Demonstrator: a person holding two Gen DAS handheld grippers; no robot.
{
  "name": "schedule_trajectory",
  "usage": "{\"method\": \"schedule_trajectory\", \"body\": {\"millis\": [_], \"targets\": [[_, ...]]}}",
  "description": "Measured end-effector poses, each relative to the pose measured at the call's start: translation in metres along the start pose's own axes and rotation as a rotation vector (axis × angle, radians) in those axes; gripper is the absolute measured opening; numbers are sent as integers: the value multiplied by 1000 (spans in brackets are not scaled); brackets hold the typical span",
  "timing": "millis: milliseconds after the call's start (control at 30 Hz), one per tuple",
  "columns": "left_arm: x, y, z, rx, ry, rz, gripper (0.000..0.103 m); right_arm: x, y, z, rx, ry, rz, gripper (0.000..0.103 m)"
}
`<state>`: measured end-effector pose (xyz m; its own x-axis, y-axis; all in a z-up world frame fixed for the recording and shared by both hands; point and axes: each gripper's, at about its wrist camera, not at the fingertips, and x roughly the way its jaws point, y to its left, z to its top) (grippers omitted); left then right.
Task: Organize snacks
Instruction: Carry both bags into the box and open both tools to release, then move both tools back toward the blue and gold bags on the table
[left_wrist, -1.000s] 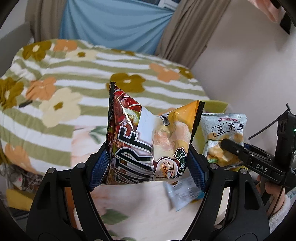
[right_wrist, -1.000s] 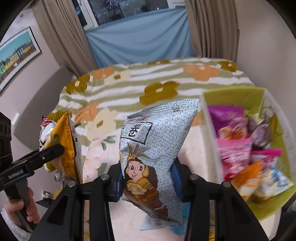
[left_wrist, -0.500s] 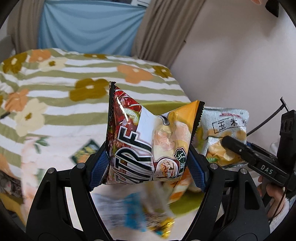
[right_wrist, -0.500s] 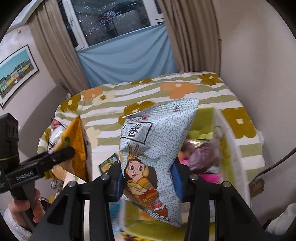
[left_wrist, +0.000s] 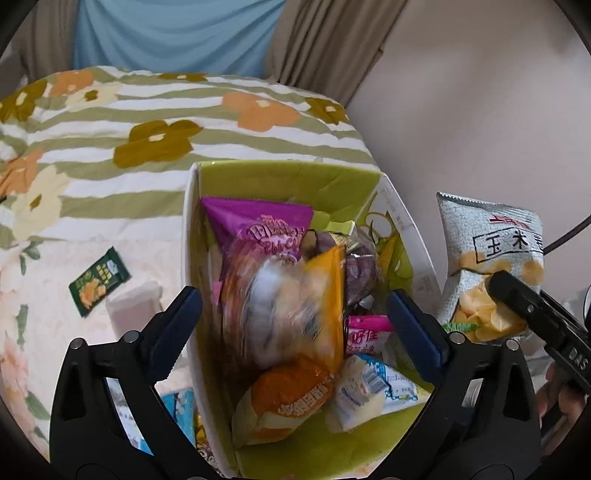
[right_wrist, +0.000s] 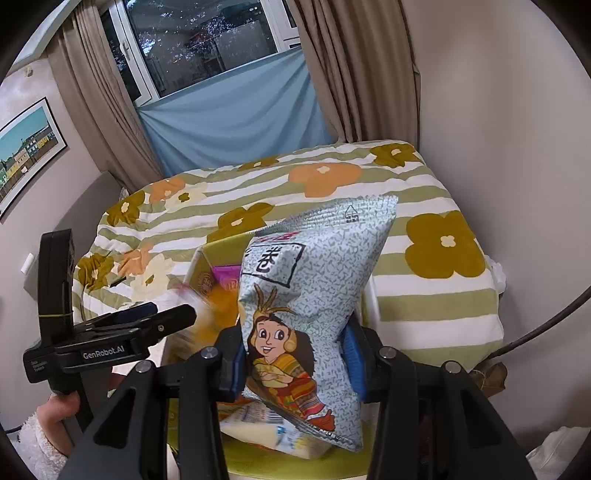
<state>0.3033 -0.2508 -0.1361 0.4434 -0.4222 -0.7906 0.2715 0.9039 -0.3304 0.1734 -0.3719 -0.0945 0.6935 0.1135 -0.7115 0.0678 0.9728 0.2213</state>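
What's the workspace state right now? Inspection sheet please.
Surface: floral bedspread, striped, rumpled.
Job's things: green box full of snack packs; orange bag blurred, dropping into it; grey bag in the right tongs.
Clutter: green packet loose on the bedspread; blue packet beside the box.
Grippers: left tongs opening over the box, pads clear of the orange bag; right tongs shut on the grey bag.
Cables: black cable at right.
Surroundings: window, curtains, blue cloth, picture, plain wall.
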Motion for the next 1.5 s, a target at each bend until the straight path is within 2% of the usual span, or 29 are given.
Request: {"method": "schedule_trajectory", "body": {"millis": [233,667,733,767,800,867,1200,1333,1500], "targets": [[-29,28,-20,-65,-34,40,100,10,-9,3,-13,15,40,40],[-56,49,-31,-95,-60,145,100,52,3,17,-67,87,105,40],[-57,51,-32,-92,-55,164,100,57,4,18,-67,80,98,46],[-57,52,-33,-92,-54,168,100,58,3,17,-67,78,95,59],[-58,54,-34,-95,-52,169,100,61,3,17,-67,79,97,82],[-59,55,-36,-99,-51,166,100,61,2,16,-66,66,101,100],[-75,60,-47,-100,-55,180,100,51,10,3,-130,36,99,101],[-91,64,-50,-99,-70,197,100,43,14,3,-124,33,137,101],[-121,75,-57,-97,-105,213,100,27,31,4,-163,10,135,101]]}}
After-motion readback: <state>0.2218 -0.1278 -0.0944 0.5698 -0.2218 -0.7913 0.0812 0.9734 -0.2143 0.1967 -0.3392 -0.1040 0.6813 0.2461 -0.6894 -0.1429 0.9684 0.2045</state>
